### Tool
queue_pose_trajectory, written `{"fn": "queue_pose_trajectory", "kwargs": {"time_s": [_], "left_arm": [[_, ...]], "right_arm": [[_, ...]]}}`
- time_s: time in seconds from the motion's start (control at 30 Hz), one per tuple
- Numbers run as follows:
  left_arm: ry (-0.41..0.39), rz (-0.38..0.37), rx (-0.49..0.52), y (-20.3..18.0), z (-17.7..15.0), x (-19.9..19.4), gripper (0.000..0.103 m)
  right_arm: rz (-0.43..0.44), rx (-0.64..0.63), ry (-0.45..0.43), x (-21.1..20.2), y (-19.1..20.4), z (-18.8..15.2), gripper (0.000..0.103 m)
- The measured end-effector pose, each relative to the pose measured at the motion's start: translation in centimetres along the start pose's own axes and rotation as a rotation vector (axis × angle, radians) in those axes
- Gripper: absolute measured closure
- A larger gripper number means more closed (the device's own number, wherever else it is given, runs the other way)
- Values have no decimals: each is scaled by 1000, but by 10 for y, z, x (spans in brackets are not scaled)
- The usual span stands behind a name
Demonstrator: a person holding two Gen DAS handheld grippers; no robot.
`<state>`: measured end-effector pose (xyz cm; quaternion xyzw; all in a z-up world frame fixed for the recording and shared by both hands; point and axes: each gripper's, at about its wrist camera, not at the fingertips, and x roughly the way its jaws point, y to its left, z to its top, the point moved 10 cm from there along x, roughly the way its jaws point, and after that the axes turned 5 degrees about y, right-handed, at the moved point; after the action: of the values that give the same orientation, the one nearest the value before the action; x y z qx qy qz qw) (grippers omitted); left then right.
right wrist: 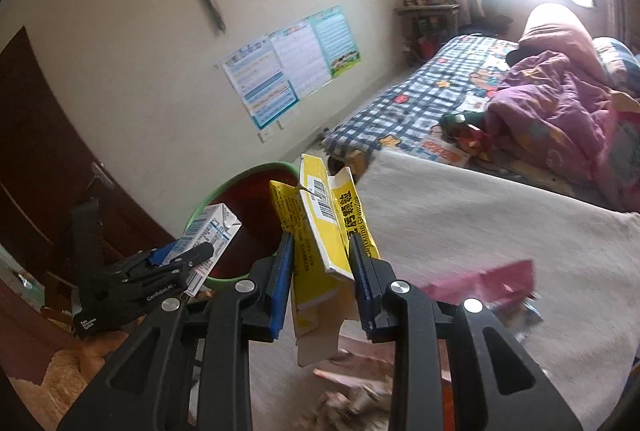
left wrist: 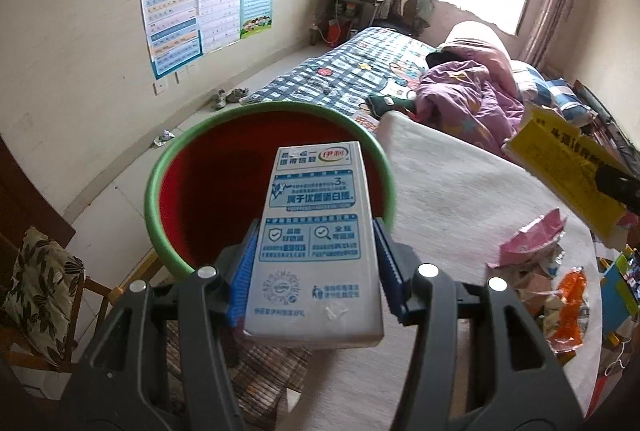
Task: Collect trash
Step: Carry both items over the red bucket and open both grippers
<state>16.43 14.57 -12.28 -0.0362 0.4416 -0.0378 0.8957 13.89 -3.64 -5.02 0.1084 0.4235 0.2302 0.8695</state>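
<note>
My left gripper [left wrist: 316, 251] is shut on a white and blue milk carton [left wrist: 316, 231] and holds it over the near rim of a red bin with a green rim [left wrist: 208, 167]. In the right wrist view the same carton [right wrist: 212, 235] and left gripper [right wrist: 180, 259] sit at the bin [right wrist: 248, 207]. My right gripper [right wrist: 322, 259] is shut on a torn yellow medicine box [right wrist: 320, 231], held above the table's left edge near the bin. That yellow box also shows in the left wrist view [left wrist: 568, 171].
A table with a grey cloth [left wrist: 440, 191] carries a pink wrapper [left wrist: 532, 239], an orange wrapper [left wrist: 568, 307] and other scraps. A bed with a checked sheet [left wrist: 352, 71] stands behind. A wooden chair with a cushion [left wrist: 40, 283] is at the left.
</note>
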Motion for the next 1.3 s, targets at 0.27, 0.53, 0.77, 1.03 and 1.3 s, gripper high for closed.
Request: {"fn": "queue_pose_trajectory", "kwargs": {"time_s": [0.27,0.53,0.77,1.03,1.3], "left_arm": [[28,16,-30,35,7,21,52],[54,8,-17,50,8,36,52],[72,6,-9,57,10,45,52],[94,0,-5,65,9,56,52],[106,-10,-3,67,10,64,52]], "right_arm": [[11,-34,37,43,32,15,75],[13,-42,59,78,55,19,75],[1,-52,90,104,66,18,75],[-10,-49,110,124,70,16,75],[-18,-69,33,115,82,35,76]]}}
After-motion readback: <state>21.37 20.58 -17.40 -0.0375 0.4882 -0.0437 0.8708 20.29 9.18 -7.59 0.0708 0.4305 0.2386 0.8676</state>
